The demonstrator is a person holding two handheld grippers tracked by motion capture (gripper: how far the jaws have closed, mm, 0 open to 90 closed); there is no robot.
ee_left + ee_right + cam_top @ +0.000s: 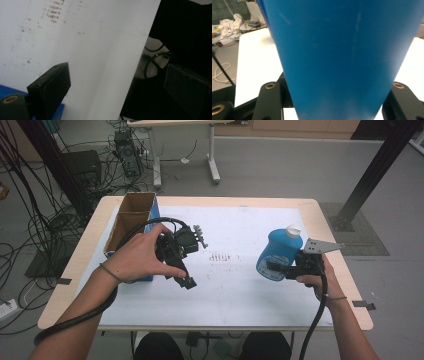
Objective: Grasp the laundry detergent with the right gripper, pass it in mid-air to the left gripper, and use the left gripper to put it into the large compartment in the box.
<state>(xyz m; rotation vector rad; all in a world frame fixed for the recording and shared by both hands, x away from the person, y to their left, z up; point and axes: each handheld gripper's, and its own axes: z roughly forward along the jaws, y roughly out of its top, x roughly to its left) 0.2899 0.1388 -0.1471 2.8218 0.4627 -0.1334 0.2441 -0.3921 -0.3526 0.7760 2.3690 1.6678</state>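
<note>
Both jaws of the right tongs (pixel 274 268) clamp — seemingly — the blue bottle (pixel 278 254).

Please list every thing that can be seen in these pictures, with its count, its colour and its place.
bottle: one, blue with a white cap, right part of the table, between the jaws of the right gripper
cardboard box: one, brown with blue sides, open top, left part of the table
sheet: one, white, covers the table top
table: one, light wood
left gripper: one, black, jaws apart, nothing between them, above the sheet beside the box
right gripper: one, black, closed on the bottle
hands: two, one on each gripper
</note>
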